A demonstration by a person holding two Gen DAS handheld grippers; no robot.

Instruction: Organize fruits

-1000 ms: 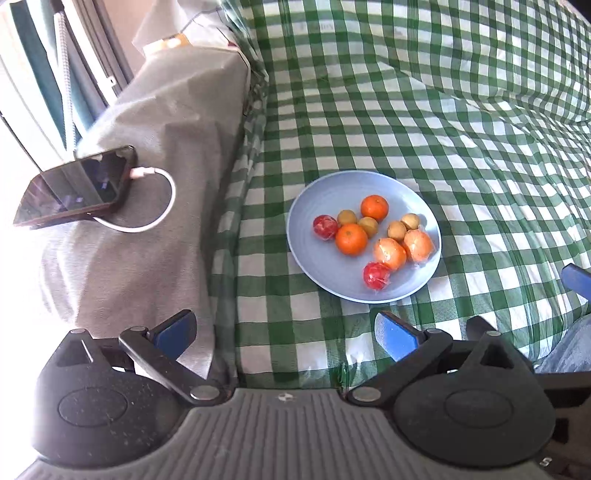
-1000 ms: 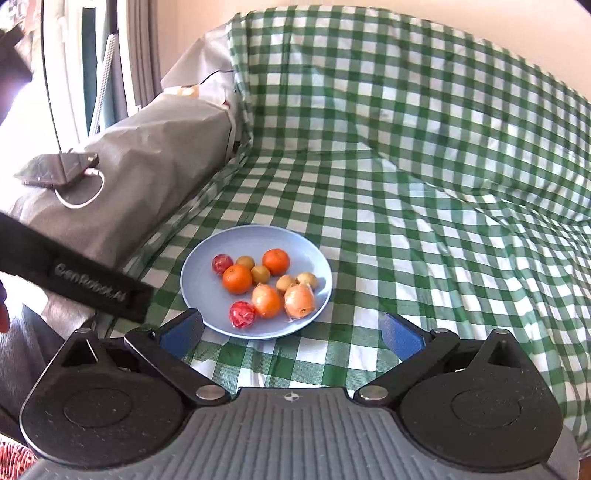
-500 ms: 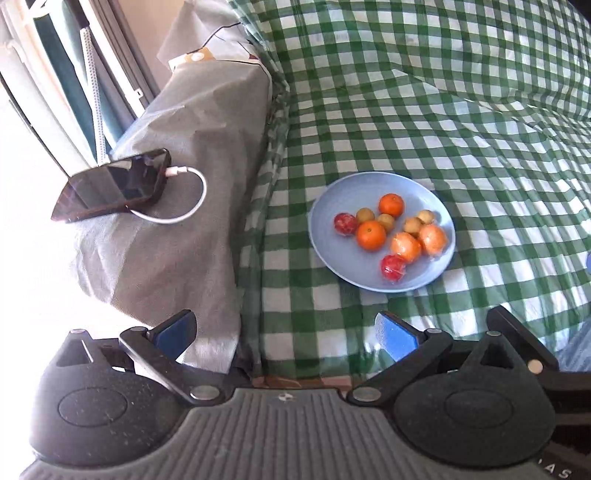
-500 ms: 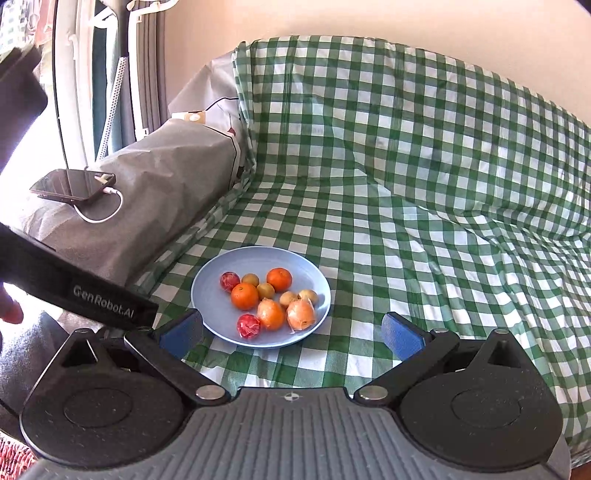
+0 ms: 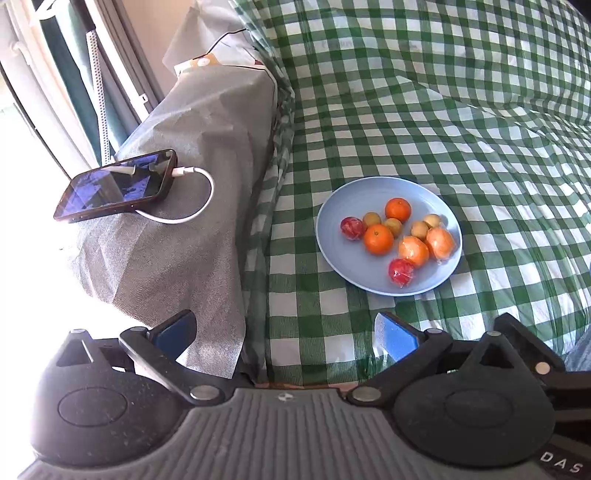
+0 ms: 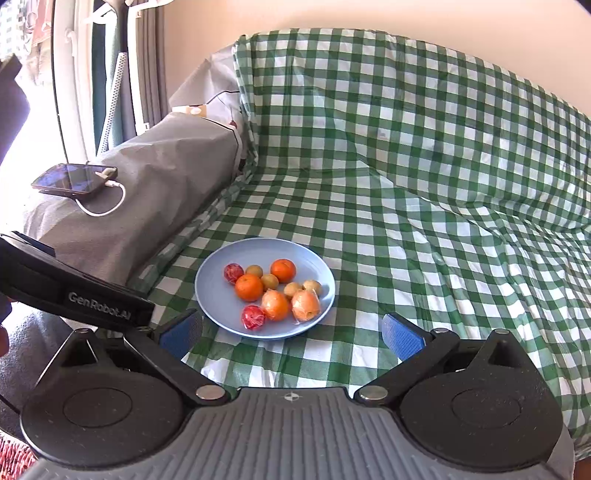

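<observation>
Fingers (image 5: 173, 332) spread empty on both grippers, left gripper (image 5: 284, 332), right gripper (image 6: 291, 334), hovering short of fruit plate (image 6: 214, 295).

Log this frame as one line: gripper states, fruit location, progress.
left gripper open, empty | right gripper open, empty | fruits all on blue plate | sorting not started

Sofa's (image 6: 424, 229) draped in a green-and-white checked cloth (image 6: 406, 122), seat and backrest both. The armrest (image 5: 192, 206) on the left has a grey cover, with a phone (image 5: 118, 184) lying on it, plugged into a white cable (image 5: 195, 206). Plain cream wall (image 6: 332, 18) behind. Really bright daylight pouring through the window (image 6: 74, 74) at the left, washing out that whole side.
</observation>
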